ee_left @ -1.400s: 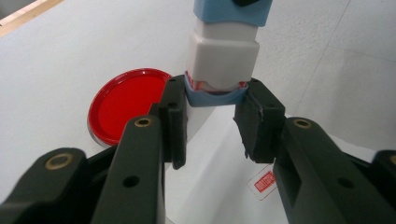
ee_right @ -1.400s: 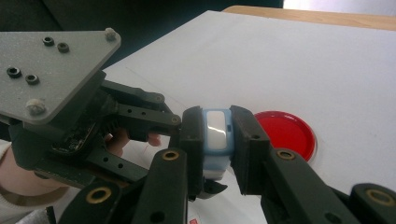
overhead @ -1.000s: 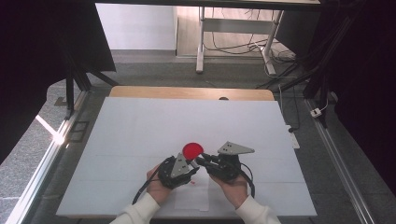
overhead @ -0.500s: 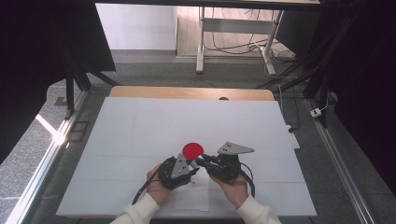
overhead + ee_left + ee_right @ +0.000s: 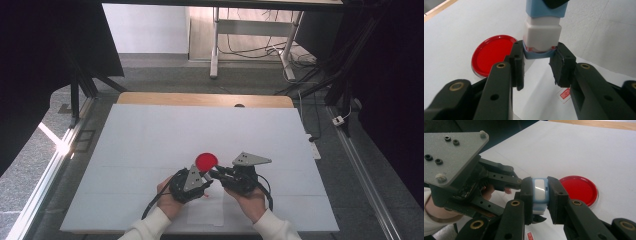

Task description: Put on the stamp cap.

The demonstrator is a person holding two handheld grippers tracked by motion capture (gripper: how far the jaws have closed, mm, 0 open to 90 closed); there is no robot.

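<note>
In the high view, the two grippers are seen held close together over the near middle of the white tabletop (image 5: 150, 135), the left gripper (image 5: 204, 176) and the right gripper (image 5: 216, 173) almost meeting tip to tip. Just beyond them a red ink pad (image 5: 206, 161) lies open on the tabletop, and a sheet of paper (image 5: 210, 210) lies beneath the hands. The small stamp between the tips is too small to be made out there.

In the left gripper view, the fingers (image 5: 517, 63) are clenched on the light-blue base collar of a stamp (image 5: 542, 32), whose white body and blue top rise above them. The top end is taken by a dark shape from above, judged to be the other gripper. The red ink pad (image 5: 491, 53) lies just behind and to the left, apart from the stamp. On the paper (image 5: 541, 82) below, a small red imprint (image 5: 565, 93) is visible.

In the right gripper view, the right gripper (image 5: 539, 192) is closed on the blue upper part of the stamp (image 5: 539, 191), with the left gripper (image 5: 520, 183) seen gripping the far end. The ink pad (image 5: 579, 188) lies to the side, and a red mark (image 5: 532, 235) shows on the paper.

As a judgement: one imprint appears already made, and the stamp is held off the paper by both grippers. Whether it is to be re-inked, capped or set down cannot be told.
</note>
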